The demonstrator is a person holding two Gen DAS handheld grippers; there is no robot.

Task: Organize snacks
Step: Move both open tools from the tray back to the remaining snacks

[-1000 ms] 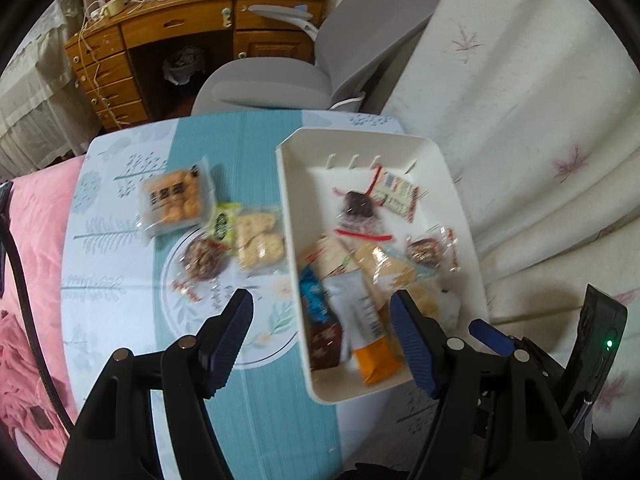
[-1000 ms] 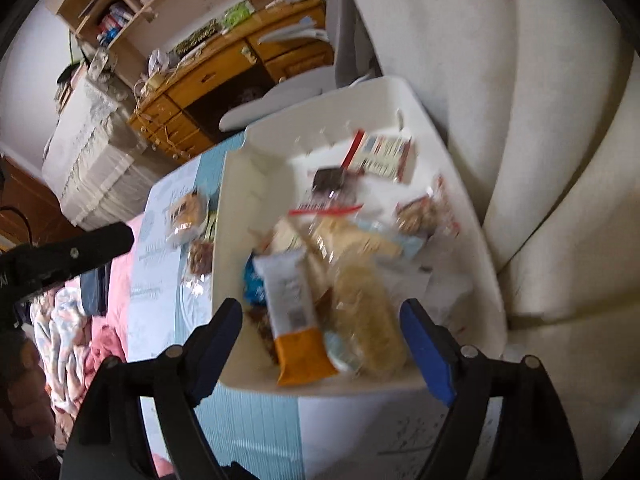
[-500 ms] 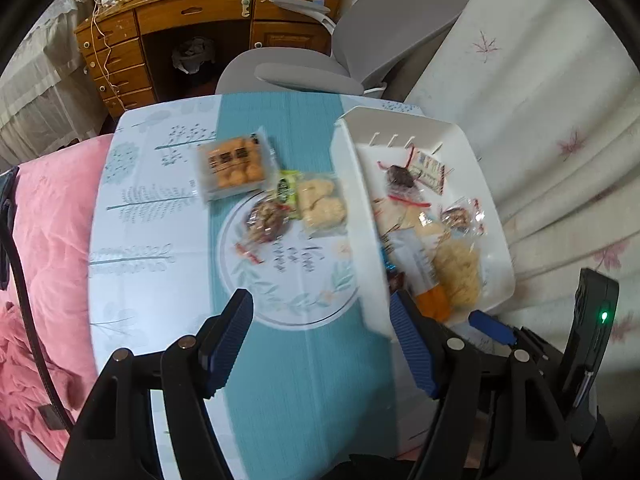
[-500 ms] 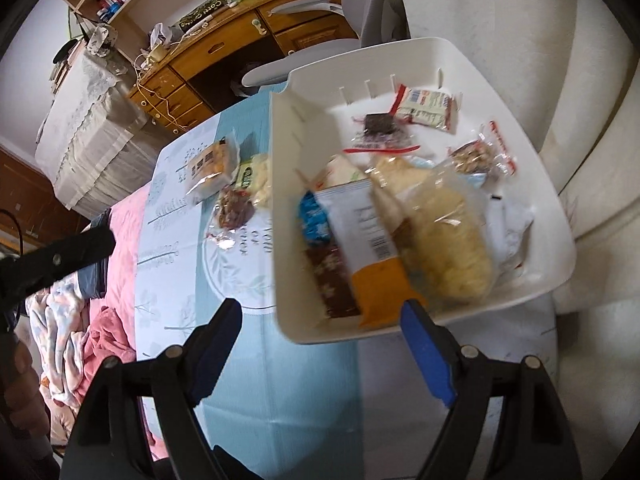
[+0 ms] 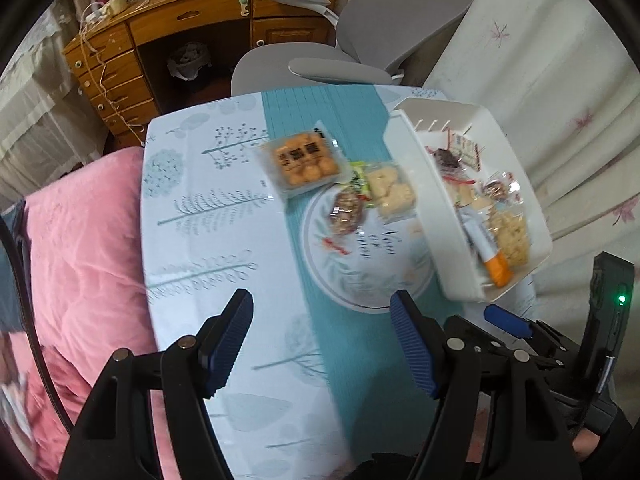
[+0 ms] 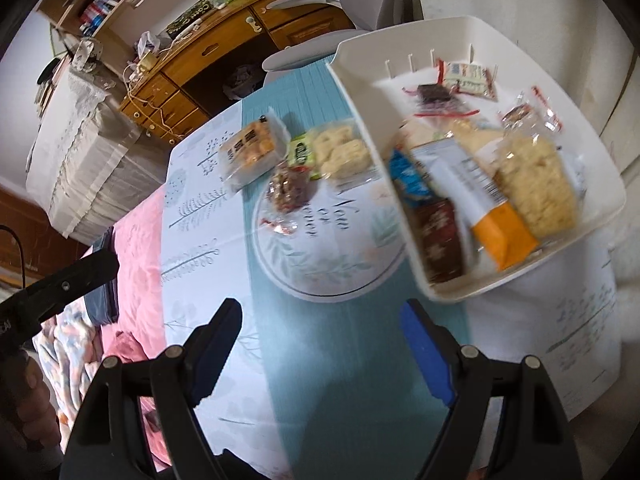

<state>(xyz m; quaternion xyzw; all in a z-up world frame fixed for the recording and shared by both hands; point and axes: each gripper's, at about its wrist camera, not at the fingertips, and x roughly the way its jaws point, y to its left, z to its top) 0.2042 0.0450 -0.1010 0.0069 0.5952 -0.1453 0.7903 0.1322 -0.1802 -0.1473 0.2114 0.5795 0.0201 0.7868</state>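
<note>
Left wrist view: the left gripper (image 5: 322, 334) hangs over bare tablecloth, jaws apart, nothing between them.
Right wrist view: the right gripper (image 6: 320, 344) is likewise spread wide and empty.
White plastic tray (image 5: 416, 168): right of frame; it collects most wrapped snacks, probably the sorting target.
Loose snacks: the orange biscuit packet (image 5: 302, 160), the dark nut sweet (image 5: 348, 212) and the pale cracker packet (image 5: 390, 192) lie at centre, just left of the tray, probably waiting.
Writing: the orange-ended white sachet (image 6: 480, 196) shows print, too blurred to read.
</note>
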